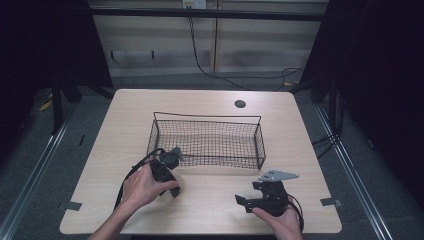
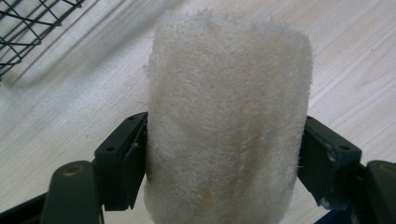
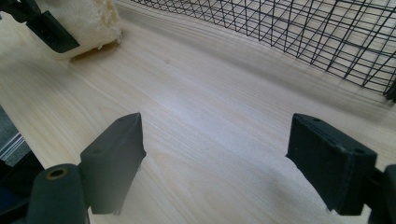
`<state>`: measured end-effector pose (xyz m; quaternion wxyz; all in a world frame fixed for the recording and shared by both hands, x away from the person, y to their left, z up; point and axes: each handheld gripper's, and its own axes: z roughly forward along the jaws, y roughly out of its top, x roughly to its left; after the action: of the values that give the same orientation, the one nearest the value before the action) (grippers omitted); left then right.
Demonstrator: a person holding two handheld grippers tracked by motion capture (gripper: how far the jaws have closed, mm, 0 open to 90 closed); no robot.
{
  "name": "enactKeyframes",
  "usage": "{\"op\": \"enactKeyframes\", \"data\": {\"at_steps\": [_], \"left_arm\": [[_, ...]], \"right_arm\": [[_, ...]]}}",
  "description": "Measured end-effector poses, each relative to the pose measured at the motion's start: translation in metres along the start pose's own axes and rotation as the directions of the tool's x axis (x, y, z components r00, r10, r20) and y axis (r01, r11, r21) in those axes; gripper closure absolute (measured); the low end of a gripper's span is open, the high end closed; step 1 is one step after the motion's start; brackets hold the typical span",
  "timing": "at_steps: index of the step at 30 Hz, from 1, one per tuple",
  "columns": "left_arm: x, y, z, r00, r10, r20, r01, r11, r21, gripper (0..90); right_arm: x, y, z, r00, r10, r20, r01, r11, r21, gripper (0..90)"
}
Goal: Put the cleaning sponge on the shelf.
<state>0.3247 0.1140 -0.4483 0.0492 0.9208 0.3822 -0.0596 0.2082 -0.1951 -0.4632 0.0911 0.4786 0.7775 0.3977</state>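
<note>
No readable writing or labels anywhere. Left gripper (image 2: 224,154) has its jaws clamped on both sides of a cream fuzzy towel roll (image 2: 229,116), held low over the table (image 1: 210,205) just in front of the wire basket (image 1: 207,142). Roll's bottom end is cut off in the left gripper view; in the high view the left hand (image 1: 142,186) hides most of it. Right gripper (image 3: 215,154) has jaws spread wide, nothing between them, over bare table near the front edge. Basket contents hard to make out.
</note>
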Motion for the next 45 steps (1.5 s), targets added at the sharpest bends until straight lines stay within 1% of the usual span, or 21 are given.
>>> {"op": "enactKeyframes", "data": {"at_steps": [2, 4, 6, 8, 11, 17, 19, 20, 23, 25, 28, 32, 33, 35, 36, 38, 39, 40, 42, 43, 45], "left_arm": [[0.000, -0.001, -0.003, 0.9999, 0.007, 0.015, -0.006, 0.9999, -0.011, 25.4], [0.000, -0.001, -0.004, 0.9999, 0.009, 0.015, -0.009, 0.9999, -0.011, 25.4], [-0.001, -0.002, -0.010, 0.9996, 0.028, 0.004, -0.028, 0.9991, -0.032, 25.4], [-0.001, -0.003, -0.015, 0.9994, 0.033, 0.006, -0.033, 0.9984, -0.046, 25.5], [-0.002, -0.003, -0.018, 0.9996, 0.029, 0.005, -0.028, 0.9986, -0.045, 25.5], [-0.003, -0.005, -0.024, 0.9989, 0.048, 0.006, -0.047, 0.9975, -0.052, 25.5], [-0.002, -0.007, -0.028, 0.9986, 0.049, 0.020, -0.047, 0.9965, -0.069, 25.5], [0.000, -0.009, -0.034, 0.9987, 0.040, 0.030, -0.038, 0.9950, -0.093, 25.5], [0.000, -0.010, -0.038, 0.9983, 0.047, 0.036, -0.043, 0.9945, -0.096, 25.5], [0.000, -0.011, -0.045, 0.9968, 0.064, 0.049, -0.058, 0.9930, -0.102, 25.6], [-0.002, -0.012, -0.051, 0.9960, 0.082, 0.036, -0.078, 0.9915, -0.105, 25.5], [-0.005, -0.013, -0.052, 0.9943, 0.099, 0.040, -0.094, 0.9890, -0.114, 25.6], [-0.005, -0.013, -0.052, 0.9922, 0.114, 0.049, -0.108, 0.9872, -0.117, 25.6], [-0.005, -0.013, -0.052, 0.9921, 0.112, 0.057, -0.105, 0.9878, -0.116, 25.6], [-0.007, -0.014, -0.052, 0.9914, 0.113, 0.066, -0.104, 0.9864, -0.127, 25.6], [-0.007, -0.015, -0.054, 0.9891, 0.122, 0.083, -0.111, 0.9856, -0.128, 25.6], [-0.007, -0.015, -0.054, 0.9891, 0.122, 0.083, -0.111, 0.9856, -0.128, 25.6], [-0.008, -0.015, -0.057, 0.9876, 0.133, 0.084, -0.122, 0.9839, -0.131, 25.6], [-0.009, -0.016, -0.061, 0.9849, 0.143, 0.097, -0.130, 0.9825, -0.134, 25.6], [-0.009, -0.016, -0.061, 0.9849, 0.143, 0.097, -0.130, 0.9825, -0.134, 25.6], [-0.008, -0.017, -0.064, 0.9823, 0.157, 0.101, -0.143, 0.9800, -0.139, 25.6]], "right_arm": [[0.000, 0.000, 0.000, 1.0000, -0.001, 0.002, 0.001, 1.000, 0.001, 18.2], [0.000, 0.000, 0.000, 1.0000, 0.000, 0.003, 0.000, 1.000, 0.002, 18.1], [0.000, 0.000, 0.000, 1.0000, -0.002, 0.001, 0.002, 1.000, 0.001, 18.1], [0.000, 0.000, 0.000, 1.0000, -0.002, 0.002, 0.002, 1.000, 0.002, 18.1], [0.000, 0.000, 0.000, 1.0000, 0.000, 0.001, 0.000, 1.000, 0.002, 18.1], [0.000, 0.000, 0.000, 1.0000, -0.001, 0.000, 0.001, 1.000, 0.001, 18.1], [0.000, 0.000, 0.000, 1.0000, -0.002, -0.002, 0.002, 1.000, 0.001, 18.1], [0.000, 0.000, 0.000, 1.0000, -0.003, 0.001, 0.003, 1.000, 0.001, 18.1], [0.000, 0.000, 0.000, 1.0000, -0.001, 0.001, 0.001, 1.000, 0.002, 18.1], [0.000, 0.000, 0.000, 1.0000, 0.000, 0.002, 0.000, 1.000, 0.003, 18.1], [0.000, 0.000, 0.000, 1.0000, 0.002, 0.001, -0.002, 1.000, 0.004, 18.0], [0.000, 0.000, 0.000, 1.0000, 0.001, 0.004, -0.001, 1.000, 0.004, 18.0], [-0.001, 0.000, 0.000, 1.0000, -0.001, 0.003, 0.001, 1.000, 0.002, 18.0], [-0.001, 0.000, 0.000, 1.0000, -0.001, 0.004, 0.001, 1.000, 0.000, 18.0], [-0.001, 0.000, 0.000, 1.0000, 0.000, 0.003, 0.000, 1.000, 0.000, 18.0], [-0.001, 0.000, 0.000, 1.0000, -0.001, 0.004, 0.001, 1.000, 0.000, 18.0], [-0.001, 0.000, 0.000, 1.0000, -0.001, 0.004, 0.001, 1.000, 0.000, 18.0], [-0.001, 0.000, 0.000, 1.0000, 0.000, 0.004, 0.000, 1.000, 0.001, 18.0], [-0.001, 0.000, 0.000, 1.0000, -0.001, 0.002, 0.001, 1.000, 0.002, 18.0], [-0.001, 0.000, 0.000, 1.0000, -0.001, 0.002, 0.001, 1.000, 0.002, 18.0], [-0.001, 0.000, 0.000, 1.0000, -0.001, 0.003, 0.001, 1.000, 0.002, 17.9]]}}
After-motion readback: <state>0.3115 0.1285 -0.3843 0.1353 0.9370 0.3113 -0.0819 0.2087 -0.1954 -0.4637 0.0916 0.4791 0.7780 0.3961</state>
